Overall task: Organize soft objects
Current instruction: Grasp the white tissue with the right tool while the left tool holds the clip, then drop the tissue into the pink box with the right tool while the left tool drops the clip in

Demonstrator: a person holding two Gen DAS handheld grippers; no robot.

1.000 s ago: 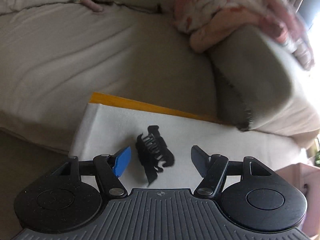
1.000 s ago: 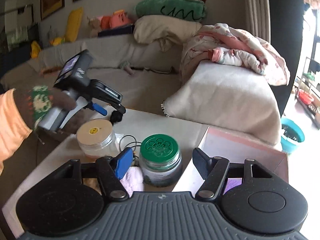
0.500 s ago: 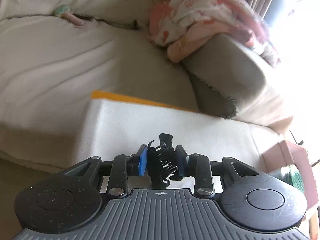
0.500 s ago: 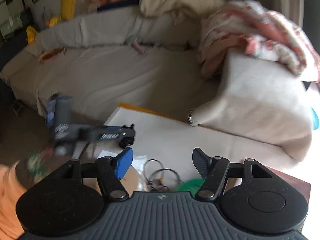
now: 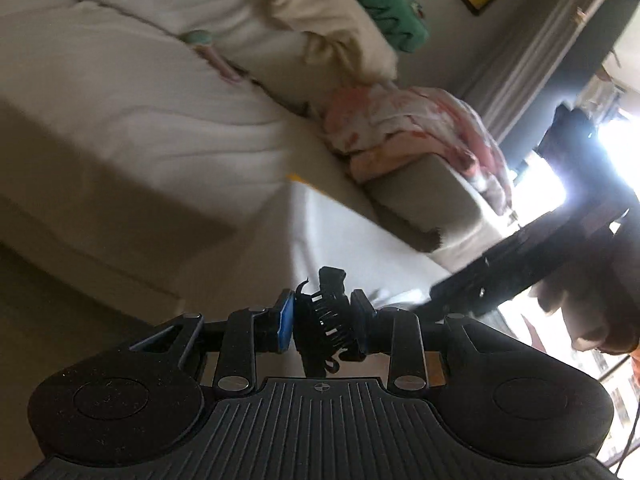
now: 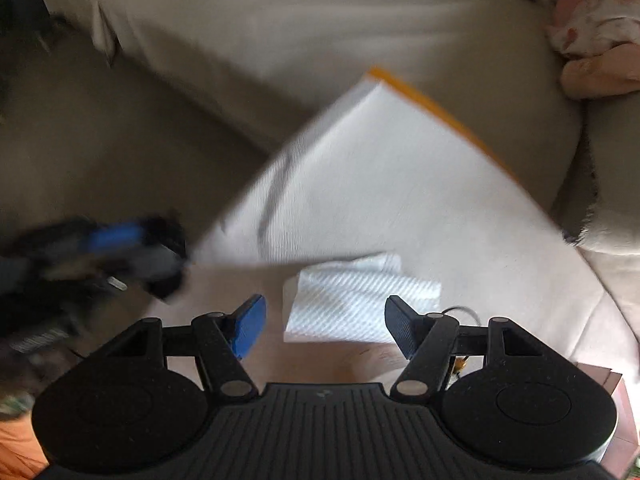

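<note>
My left gripper (image 5: 322,318) is shut on a black hair claw clip (image 5: 325,316) and holds it in the air above the white cloth-covered table (image 5: 336,236). It also shows blurred at the left of the right wrist view (image 6: 132,252). My right gripper (image 6: 322,326) is open and empty, just above a folded white paper towel (image 6: 356,300) that lies on the table (image 6: 380,168). The right gripper's dark body crosses the right of the left wrist view (image 5: 540,256).
A beige sofa (image 5: 120,92) stands behind the table, with a pink floral blanket (image 5: 420,128) on its armrest and cream and green cushions (image 5: 360,12) at the back. A thin cable (image 6: 460,312) lies on the table by the right fingertip. The table's far edge is orange (image 6: 436,112).
My left gripper shut on the clip and lifted it off the table, swinging left. My right gripper moved forward and down over the table to the paper towel; the jars left its view.
</note>
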